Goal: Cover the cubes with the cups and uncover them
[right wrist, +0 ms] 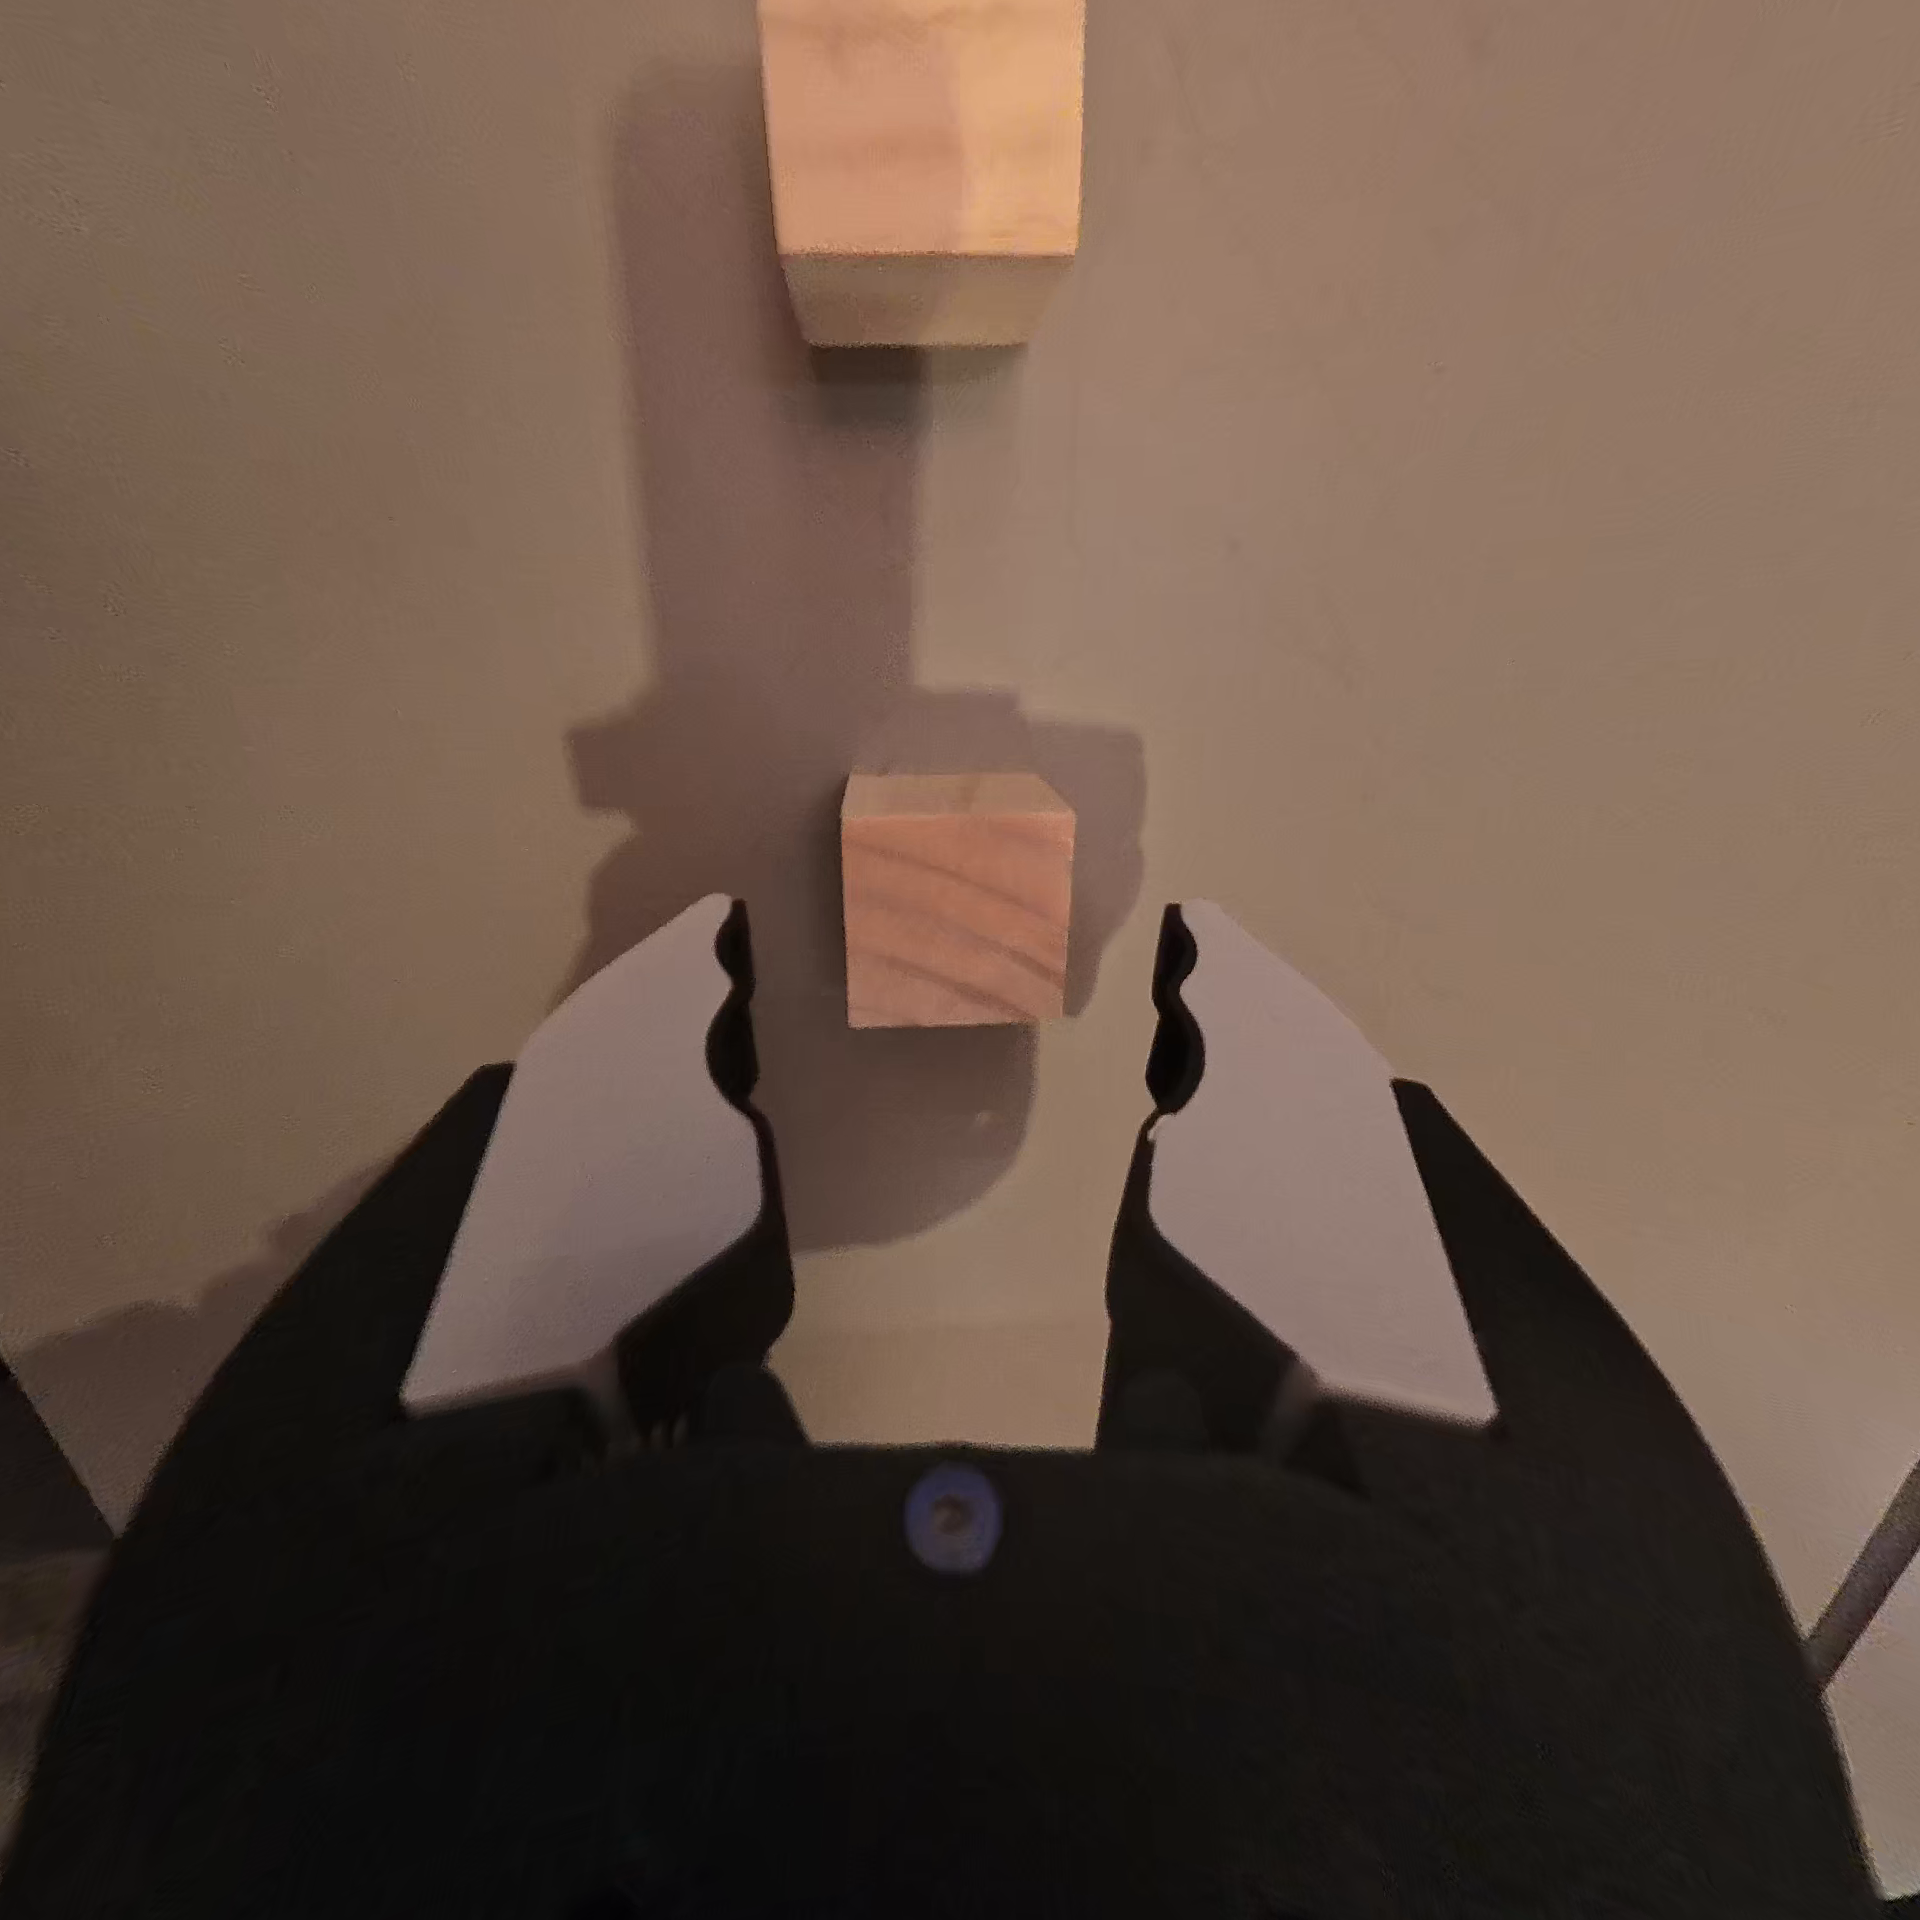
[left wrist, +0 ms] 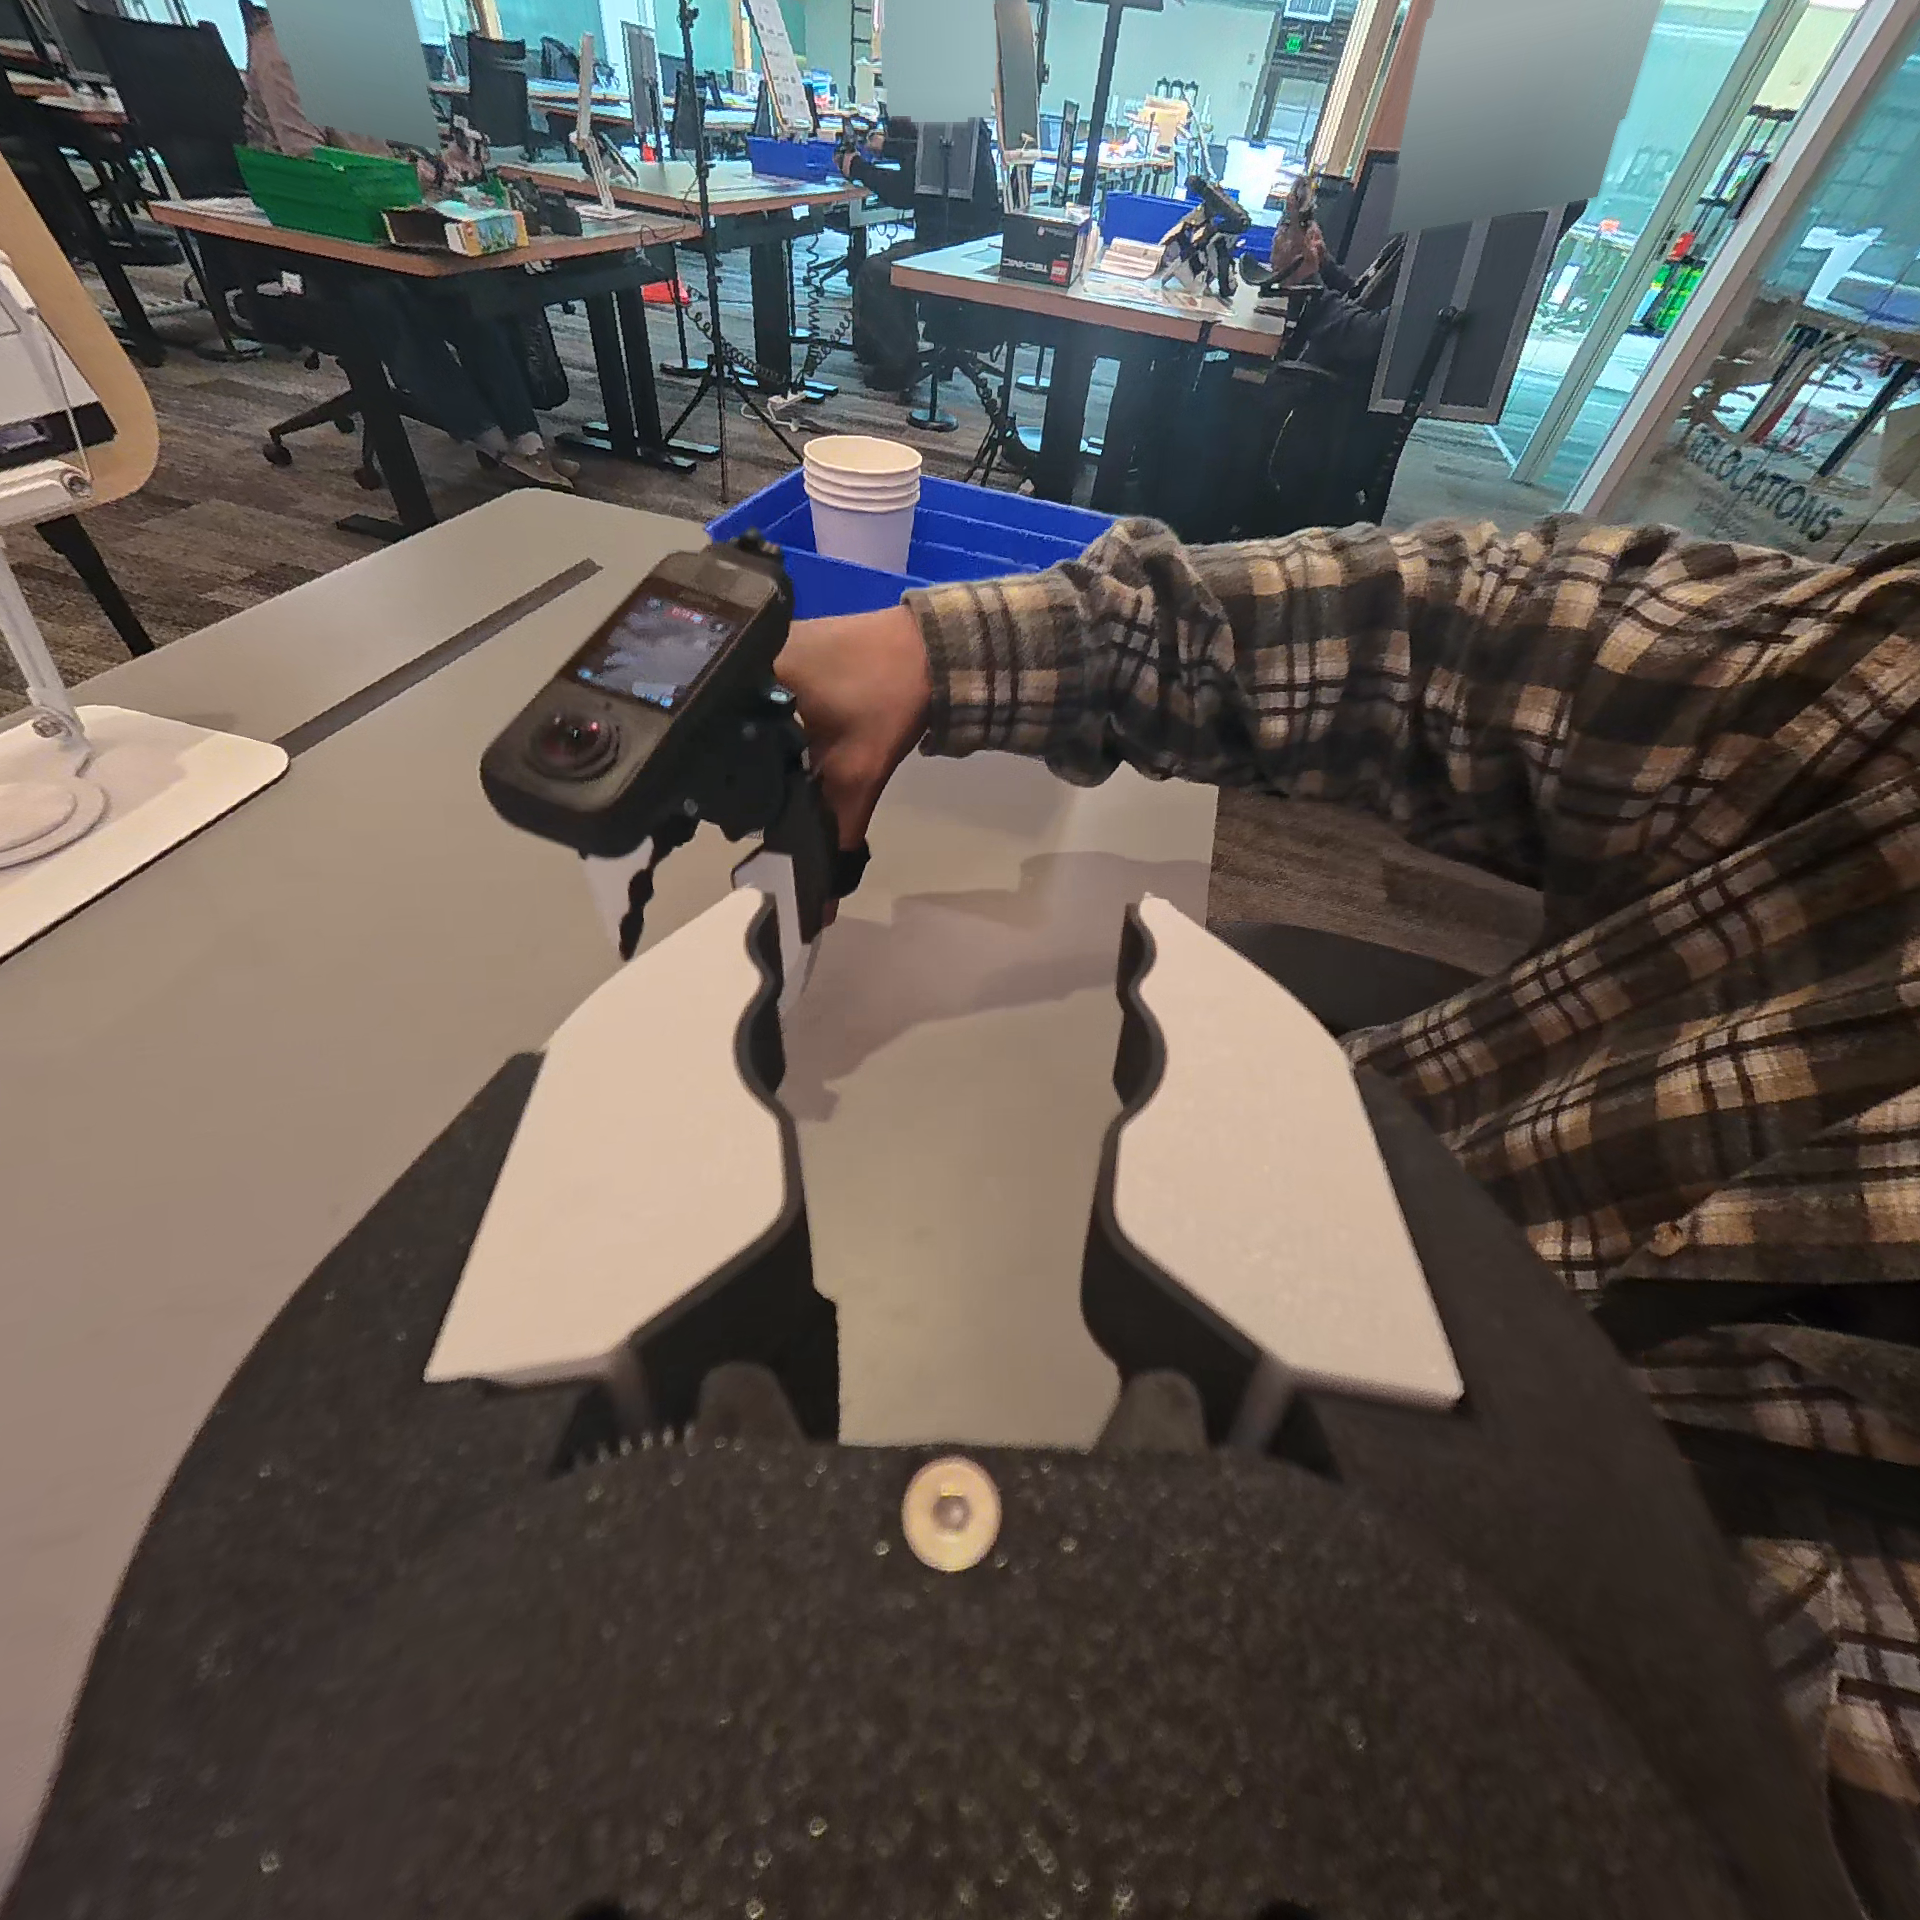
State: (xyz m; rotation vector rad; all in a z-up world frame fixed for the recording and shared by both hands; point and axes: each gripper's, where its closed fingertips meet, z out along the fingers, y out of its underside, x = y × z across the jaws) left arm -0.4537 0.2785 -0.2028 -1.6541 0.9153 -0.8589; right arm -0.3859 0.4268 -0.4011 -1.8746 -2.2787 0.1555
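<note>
1. Two grippers stand open and empty: the left gripper (left wrist: 945, 914) fills the lower frame over the grey table (left wrist: 312, 987).
2. The right gripper (right wrist: 951, 914) points down at the tabletop.
3. The stacked white cups (left wrist: 862, 504) stand upper centre, in a blue bin (left wrist: 997, 540).
4. The far cube (right wrist: 920, 166) lies at the top edge.
5. The near cube (right wrist: 956, 914) lies centre frame, between the right gripper's fingertips.

A big open office is seen behind the grey bench (left wrist: 260, 987). Rows of dark-legged desks (left wrist: 436, 255) are set on grey carpet (left wrist: 312, 488), with black office chairs (left wrist: 177, 94) tucked in. Glass partition walls (left wrist: 1766, 343) are found on the right, and everything's lit pretty bright and evenly.
</note>
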